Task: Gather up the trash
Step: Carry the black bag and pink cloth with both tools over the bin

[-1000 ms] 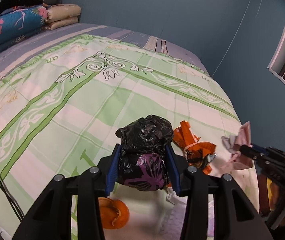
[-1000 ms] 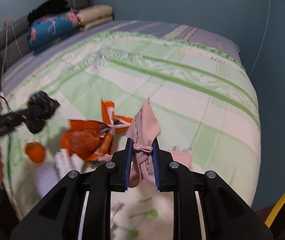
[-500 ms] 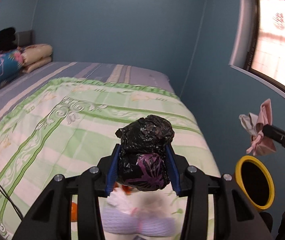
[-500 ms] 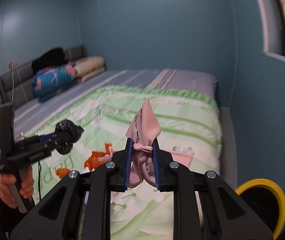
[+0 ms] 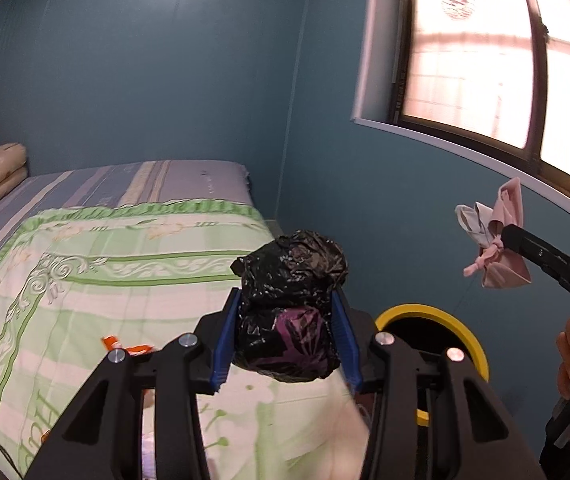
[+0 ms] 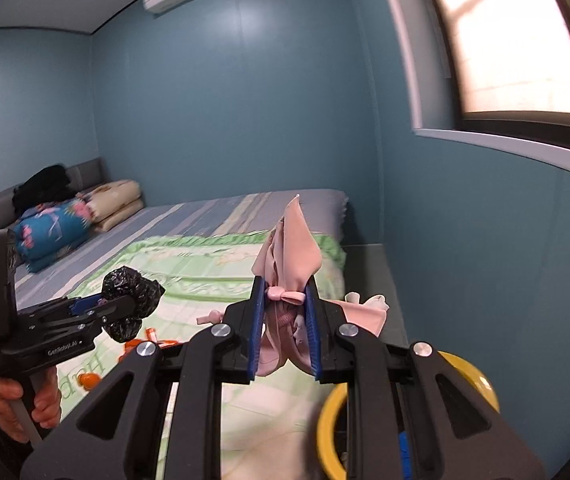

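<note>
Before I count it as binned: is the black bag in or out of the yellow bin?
Out. The black bag is clamped in the left gripper, beside the yellow bin.

Black grippers [image 5: 287, 340], blue pads [image 6: 253, 328], seemingly bare hands [image 6: 21, 404]

The left gripper [image 6: 125, 312] carries white lettering on the side of its black body: "GenRobot.AI". A smaller white label sits lower on its handle, too tiny to read. On the right gripper [image 5: 503, 240], the letters "DAS" show in white before the frame cuts them off. Green letters printed on the bedspread [image 6: 97, 366] are partly hidden.
</note>
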### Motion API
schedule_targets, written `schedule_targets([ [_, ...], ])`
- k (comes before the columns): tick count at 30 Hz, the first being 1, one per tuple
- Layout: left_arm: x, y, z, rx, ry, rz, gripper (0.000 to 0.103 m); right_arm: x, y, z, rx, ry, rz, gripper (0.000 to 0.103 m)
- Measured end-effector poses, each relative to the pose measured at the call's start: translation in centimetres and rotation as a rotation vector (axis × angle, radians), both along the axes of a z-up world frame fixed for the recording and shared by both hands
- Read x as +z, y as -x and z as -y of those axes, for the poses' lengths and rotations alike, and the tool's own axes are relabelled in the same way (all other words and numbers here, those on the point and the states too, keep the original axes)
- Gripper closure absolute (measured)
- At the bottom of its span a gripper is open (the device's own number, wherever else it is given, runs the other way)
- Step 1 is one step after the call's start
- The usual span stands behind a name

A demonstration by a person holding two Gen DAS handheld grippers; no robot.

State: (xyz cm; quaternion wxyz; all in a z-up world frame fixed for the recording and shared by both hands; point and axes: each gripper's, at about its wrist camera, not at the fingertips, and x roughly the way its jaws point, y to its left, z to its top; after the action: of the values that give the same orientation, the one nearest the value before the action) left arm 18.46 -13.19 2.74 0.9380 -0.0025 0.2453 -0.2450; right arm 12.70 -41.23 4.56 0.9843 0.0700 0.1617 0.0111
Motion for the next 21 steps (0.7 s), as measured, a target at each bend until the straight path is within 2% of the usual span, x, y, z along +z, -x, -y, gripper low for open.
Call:
schedule_targets([
  [8,-0.7,1.0,7.1,-0.127,-0.035,-0.012,0.062,-2.0,2.0,4.7,-0.150,-0.031,-0.021,0.085],
  [16,-4.5,-0.3,12.8,-0.211,-0.062,-0.094,0.062,-5.7,2.2,8.3,-0.263,-0.058,-0.086,0.085],
  [21,-7.3,-0.9,16.0,-0.252,-0.086,-0.146,0.062,-8.4,1.9,9.9,-0.289,-0.090,-0.137,0.085],
])
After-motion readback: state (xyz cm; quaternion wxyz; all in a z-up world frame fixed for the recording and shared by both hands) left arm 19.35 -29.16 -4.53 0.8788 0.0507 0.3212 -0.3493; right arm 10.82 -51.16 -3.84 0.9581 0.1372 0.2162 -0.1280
